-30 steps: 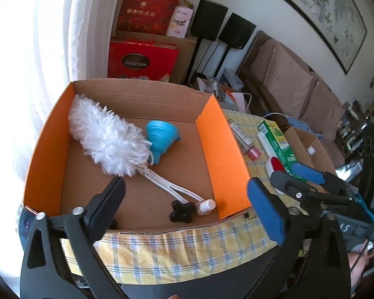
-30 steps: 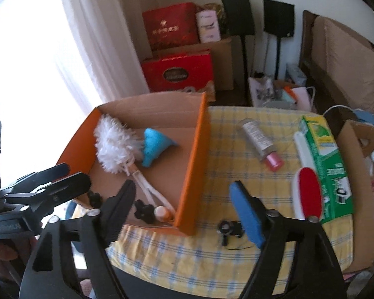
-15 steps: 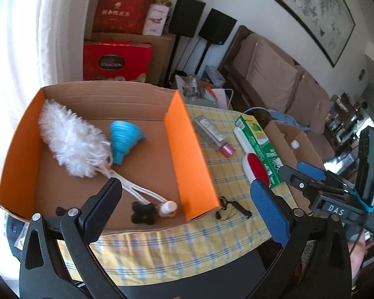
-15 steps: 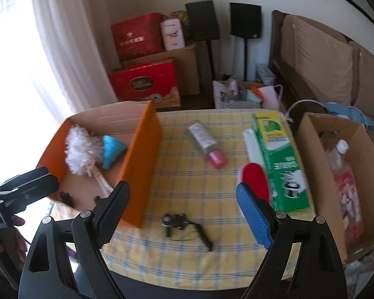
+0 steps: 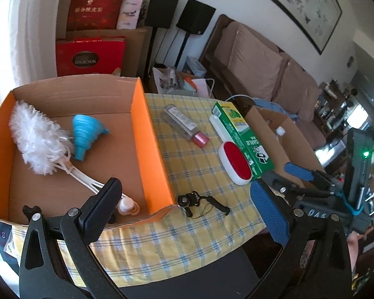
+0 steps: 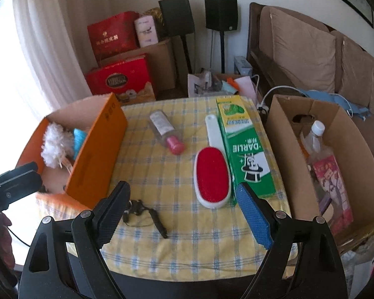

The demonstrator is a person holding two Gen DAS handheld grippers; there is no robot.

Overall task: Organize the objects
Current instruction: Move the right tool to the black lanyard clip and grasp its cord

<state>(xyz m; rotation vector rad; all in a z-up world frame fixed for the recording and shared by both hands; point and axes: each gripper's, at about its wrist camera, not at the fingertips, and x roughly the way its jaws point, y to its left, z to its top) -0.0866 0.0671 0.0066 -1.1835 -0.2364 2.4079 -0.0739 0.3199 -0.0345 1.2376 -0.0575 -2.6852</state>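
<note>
Left hand-held gripper: released, empty, above table edge
Right hand-held gripper: released, empty, near lint brush

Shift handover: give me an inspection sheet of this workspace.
Surface: table under yellow checked cloth.
Job's things: duster and blue funnel in the orange box; lint brush, toothpaste box, bottle on the cloth.
Clutter: black strap gadget.
Grippers: left hand-held gripper and right hand-held gripper open, empty.
Cables: white cable behind the table.
Surroundings: sofa, speakers, cardboard box holding a bottle.
</note>
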